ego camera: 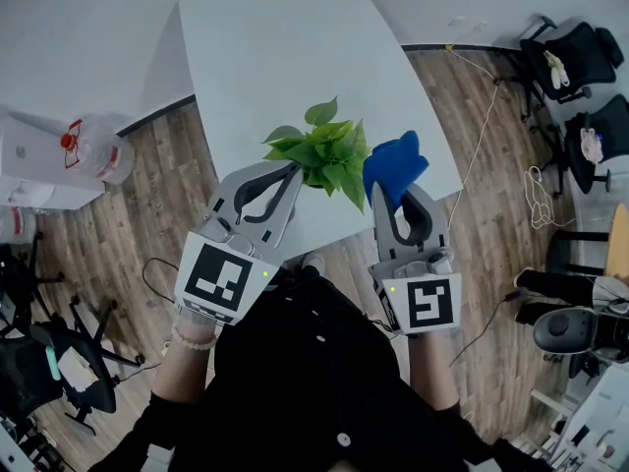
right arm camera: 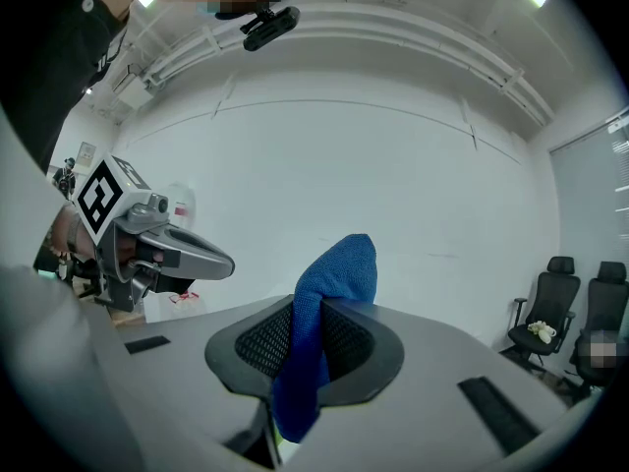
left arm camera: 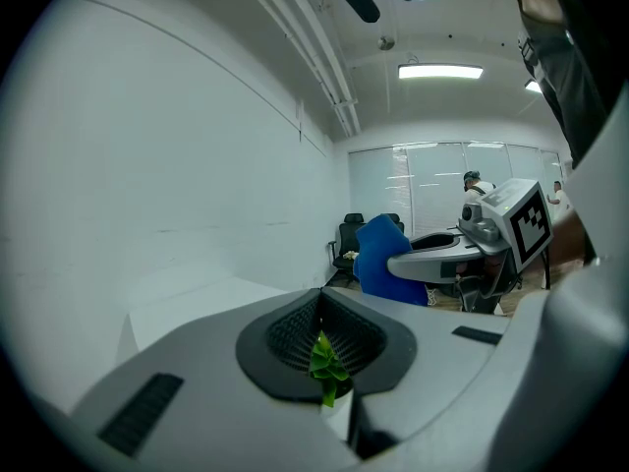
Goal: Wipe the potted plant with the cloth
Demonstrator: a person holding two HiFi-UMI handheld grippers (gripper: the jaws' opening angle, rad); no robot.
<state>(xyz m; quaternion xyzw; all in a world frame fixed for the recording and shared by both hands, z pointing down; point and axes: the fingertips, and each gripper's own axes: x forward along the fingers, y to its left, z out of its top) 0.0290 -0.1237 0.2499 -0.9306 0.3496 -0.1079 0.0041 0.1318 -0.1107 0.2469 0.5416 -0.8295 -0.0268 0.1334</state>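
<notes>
Left fingers (left arm camera: pixel 280 340) are closed on one green leaf (left arm camera: pixel 325 364) of the plant (ego camera: pixel 324 153). Leaf is pinched between the pads, its tip poking out below them. Right fingers (right arm camera: pixel 257 344) are clamped on the blue cloth (right arm camera: pixel 339 273). Cloth runs folded through the pads, with a bunch sticking up past the tips and a tail hanging out underneath.

Head view: plant is at the near edge of the white worktop (ego camera: pixel 275 57), between my two sets of fingers. Pot is hidden under the foliage. My left tips reach into the plant's left side. Cloth is just beside the plant's right side; can't tell if it touches the outer leaves. Both sets point away from me, side by side, close to level.

Wood floor (ego camera: pixel 128 224) surrounds the worktop. Clear water jug (ego camera: pixel 98 150) is off to the left and black office chairs (ego camera: pixel 575 57) are at far right. Loose cable (ego camera: pixel 486 131) runs across the floor between worktop and chairs.
</notes>
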